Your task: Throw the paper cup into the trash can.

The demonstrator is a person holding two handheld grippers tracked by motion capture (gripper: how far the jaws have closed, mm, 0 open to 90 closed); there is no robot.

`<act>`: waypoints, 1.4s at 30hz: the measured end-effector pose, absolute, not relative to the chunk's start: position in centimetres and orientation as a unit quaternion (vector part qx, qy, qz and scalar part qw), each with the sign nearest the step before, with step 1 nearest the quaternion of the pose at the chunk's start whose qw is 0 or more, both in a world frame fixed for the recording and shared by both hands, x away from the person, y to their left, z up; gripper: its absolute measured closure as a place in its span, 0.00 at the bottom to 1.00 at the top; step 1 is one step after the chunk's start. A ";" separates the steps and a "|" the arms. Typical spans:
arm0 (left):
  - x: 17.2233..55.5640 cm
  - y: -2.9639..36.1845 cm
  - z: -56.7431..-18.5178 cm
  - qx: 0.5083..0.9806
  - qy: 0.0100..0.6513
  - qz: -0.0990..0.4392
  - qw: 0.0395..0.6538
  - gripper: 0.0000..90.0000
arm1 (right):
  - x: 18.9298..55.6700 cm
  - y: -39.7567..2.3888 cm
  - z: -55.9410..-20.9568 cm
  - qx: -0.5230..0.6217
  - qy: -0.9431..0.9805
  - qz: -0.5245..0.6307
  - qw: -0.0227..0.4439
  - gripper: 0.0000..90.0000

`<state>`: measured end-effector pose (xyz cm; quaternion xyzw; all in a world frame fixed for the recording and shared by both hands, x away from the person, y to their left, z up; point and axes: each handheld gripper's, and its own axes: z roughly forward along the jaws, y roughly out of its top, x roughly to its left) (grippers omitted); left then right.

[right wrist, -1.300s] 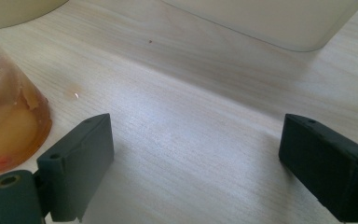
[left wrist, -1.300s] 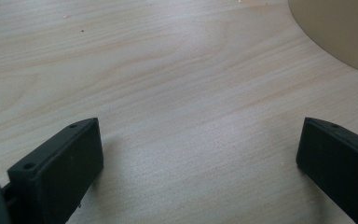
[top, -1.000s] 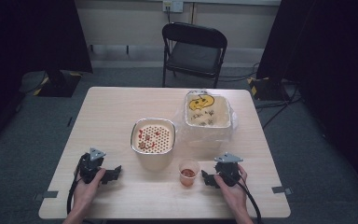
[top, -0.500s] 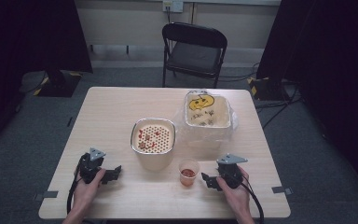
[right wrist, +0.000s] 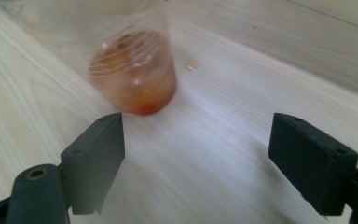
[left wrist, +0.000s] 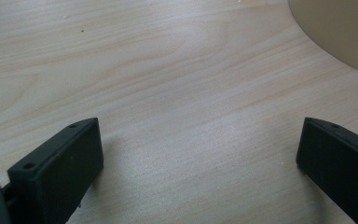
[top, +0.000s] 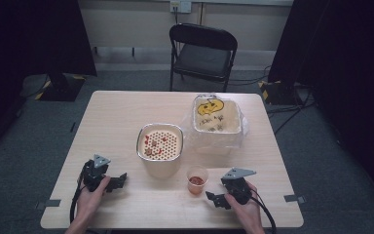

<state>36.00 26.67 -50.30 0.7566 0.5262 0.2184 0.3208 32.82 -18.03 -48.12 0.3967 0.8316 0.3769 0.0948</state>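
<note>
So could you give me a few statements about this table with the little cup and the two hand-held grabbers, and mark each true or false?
1. The small clear plastic cup with reddish contents stands upright on the pale wooden table. True.
2. The right gripper is clamped on that cup. False: its jaws are open and the cup stands apart, just ahead of them.
3. The cream round container with a perforated insert sits near the table's middle. True.
4. The left gripper holds a spoon. False: its jaws are open over bare wood.
5. The plastic-lined tub with a yellow smiley lies on the black folding chair. False: it stands on the table.
</note>
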 end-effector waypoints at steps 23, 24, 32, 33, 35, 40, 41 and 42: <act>36.0 26.7 -50.3 0.757 0.526 0.218 0.321 0.00 | 34.1 -13.6 -47.3 0.350 0.824 0.433 0.105 0.23; 36.0 26.7 -50.3 0.757 0.526 0.219 0.321 0.00 | 34.1 -13.5 -47.3 0.349 0.822 0.439 0.103 0.24; 36.0 26.7 -50.3 0.757 0.526 0.219 0.320 0.00 | 34.6 -12.3 -47.2 0.331 0.822 0.450 0.109 0.30; 36.0 26.7 -50.3 0.757 0.526 0.218 0.321 0.00 | 34.6 -12.1 -47.3 0.331 0.823 0.449 0.107 0.31; 36.0 26.7 -50.3 0.757 0.526 0.219 0.321 0.00 | 34.7 -11.9 -47.5 0.330 0.824 0.446 0.112 0.34; 36.0 26.7 -50.3 0.756 0.527 0.218 0.322 0.00 | 34.8 -12.1 -47.5 0.325 0.827 0.444 0.115 0.41; 36.0 26.7 -50.3 0.757 0.526 0.218 0.321 0.00 | 34.8 -12.2 -47.5 0.328 0.825 0.446 0.112 0.42; 36.0 26.7 -50.3 0.757 0.526 0.218 0.321 0.00 | 34.8 -12.3 -47.4 0.329 0.824 0.446 0.113 0.42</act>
